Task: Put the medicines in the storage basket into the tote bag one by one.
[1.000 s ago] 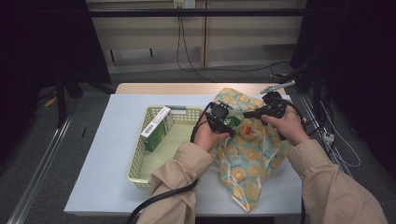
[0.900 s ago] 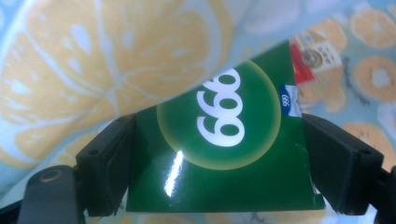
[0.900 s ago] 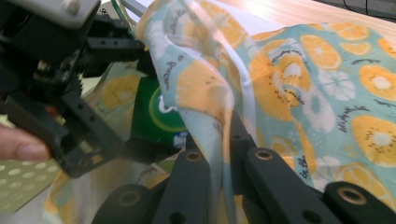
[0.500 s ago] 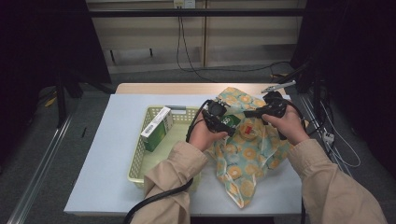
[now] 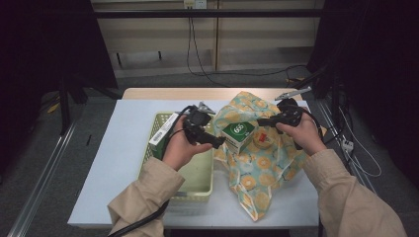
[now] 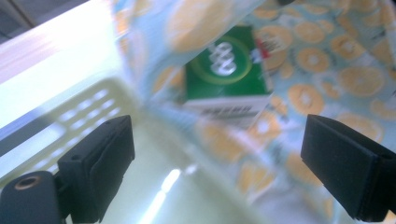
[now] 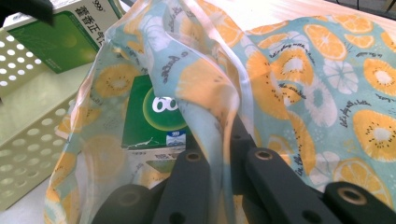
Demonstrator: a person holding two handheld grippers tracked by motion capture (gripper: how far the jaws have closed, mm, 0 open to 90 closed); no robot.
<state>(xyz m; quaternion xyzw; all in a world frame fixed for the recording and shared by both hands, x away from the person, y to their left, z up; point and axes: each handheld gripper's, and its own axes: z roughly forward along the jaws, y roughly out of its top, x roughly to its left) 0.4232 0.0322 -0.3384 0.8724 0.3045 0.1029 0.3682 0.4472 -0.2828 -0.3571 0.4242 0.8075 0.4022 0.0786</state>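
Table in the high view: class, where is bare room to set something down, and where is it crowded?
Bare patches: the table left of the basket, and the basket's near floor. Crowded: the right half, under the fruit-print bag with both claws at the green box.

This is a lab or recording room, not a home. A white table (image 5: 123,148) stands alone on a grey floor (image 5: 39,163), black curtains (image 5: 44,44) hang at both sides, and loose cables (image 5: 237,74) lie beyond its far edge.
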